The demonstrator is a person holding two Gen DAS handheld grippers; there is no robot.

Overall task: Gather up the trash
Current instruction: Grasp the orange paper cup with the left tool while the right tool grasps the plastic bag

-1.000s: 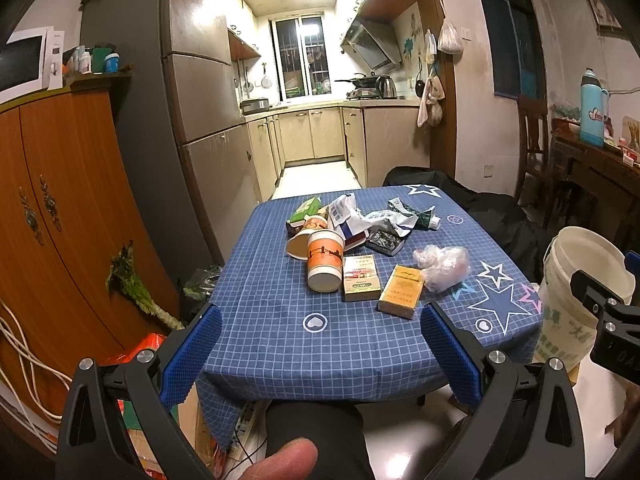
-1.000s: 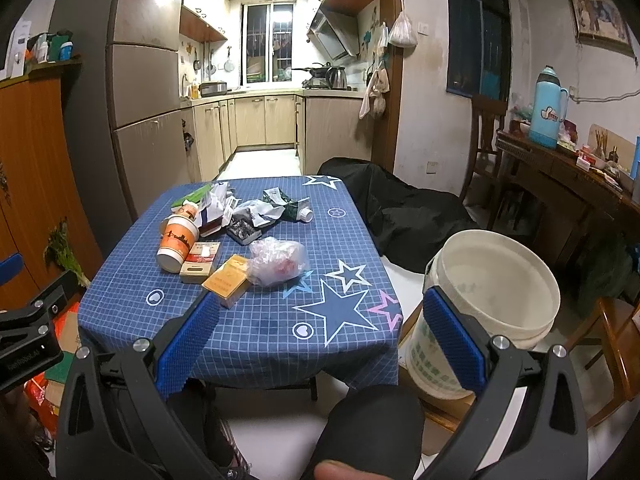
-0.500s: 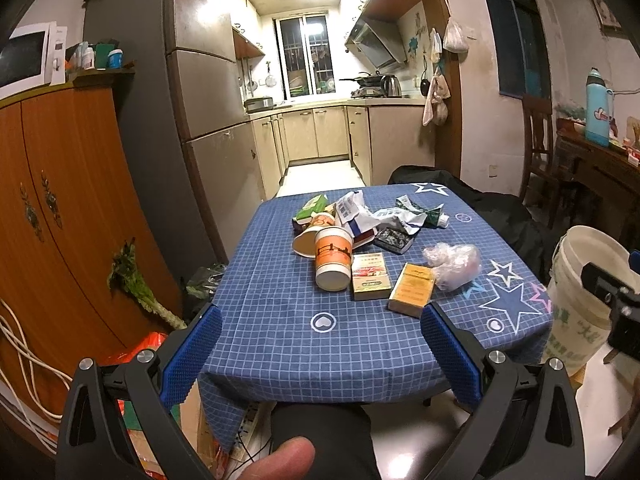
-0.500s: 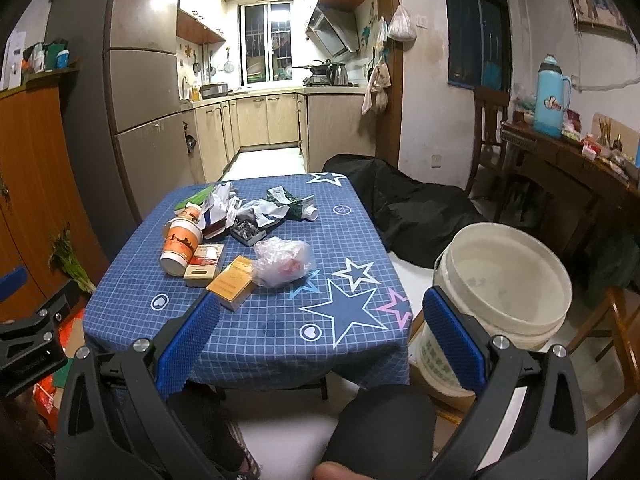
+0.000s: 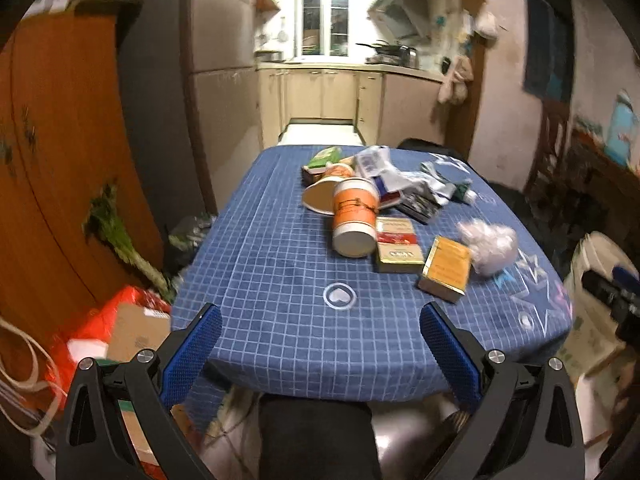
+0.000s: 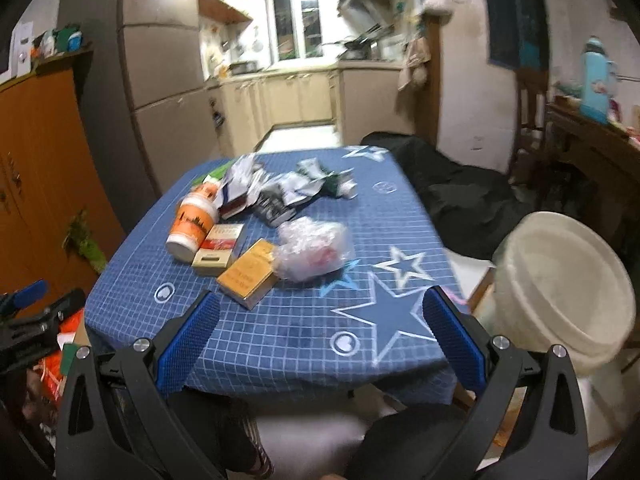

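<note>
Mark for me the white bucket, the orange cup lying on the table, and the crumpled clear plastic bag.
white bucket (image 6: 560, 280), right wrist view, on its pale inner wall.
orange cup (image 5: 355, 210), left wrist view, on the orange band of its side.
crumpled clear plastic bag (image 6: 312, 248), right wrist view, on the middle of the bundle.

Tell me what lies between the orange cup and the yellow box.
A red-and-cream box lies between the orange cup and the yellow box, clearest in the left wrist view.

Table (image 5: 280, 320) with blue checked, star-printed cloth, frame centre. On it: orange cup (image 5: 355, 220) lying on its side, red-and-cream box (image 5: 398, 244), yellow box (image 5: 446, 270), crumpled clear bag (image 5: 490, 246), mixed wrappers (image 5: 404, 178) toward upper centre.
</note>
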